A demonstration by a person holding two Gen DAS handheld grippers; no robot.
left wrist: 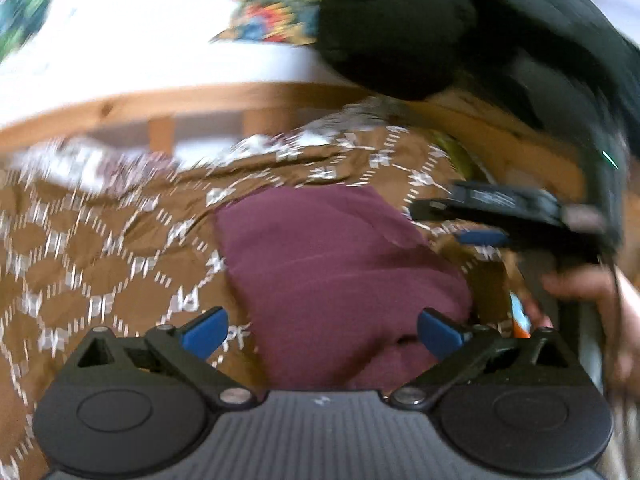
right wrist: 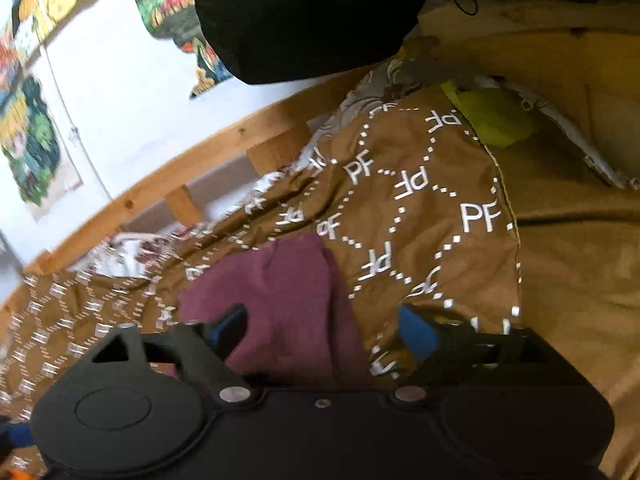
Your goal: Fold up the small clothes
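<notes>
**Both grippers let go above the purple cloth**

The left gripper is close to the camera. Its blue-tipped fingers are spread wide apart, with nothing pinched between them. Just past them lies the small, folded dark purple cloth. It rests flat on the brown bed cover with white letters and dotted lines.

The right gripper has its fingers wide apart too, and they hold nothing. The purple cloth sits under and just past them. In the left view, the right gripper shows at the right of the purple cloth, a little blurry.

Beyond the purple cloth, something yellow-green peeks out at the bed cover's far edge. Farther still runs a light wooden bed rail. Behind it is a white wall with colourful pictures. A big black soft thing hangs over the far side.
</notes>
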